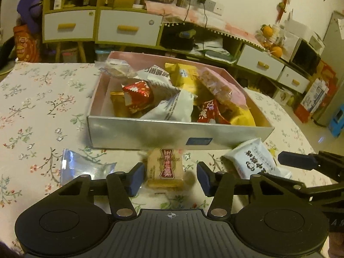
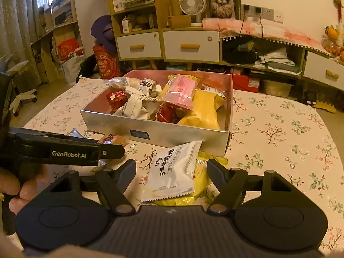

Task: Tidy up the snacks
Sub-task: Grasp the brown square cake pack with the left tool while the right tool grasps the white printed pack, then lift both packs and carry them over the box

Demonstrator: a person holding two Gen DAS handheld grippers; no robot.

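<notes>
An open silver box (image 1: 150, 133) (image 2: 172, 131) full of wrapped snacks sits mid-table. In front of it lies a beige cracker pack with a red label (image 1: 165, 167). My left gripper (image 1: 170, 166) straddles it, pads a little off each side, open. A white packet with black print (image 2: 174, 172) (image 1: 253, 161) lies on a yellow packet (image 2: 202, 172). My right gripper (image 2: 171, 163) is open around the white packet without touching it. A silver foil packet (image 1: 83, 167) lies to the left.
A floral cloth (image 2: 279, 133) covers the table. A finger of the right gripper (image 1: 296, 161) reaches in from the right edge, and a hand (image 2: 13, 185) holds the left gripper at the left. Drawer cabinets (image 2: 189, 45) and cluttered shelves stand behind the table.
</notes>
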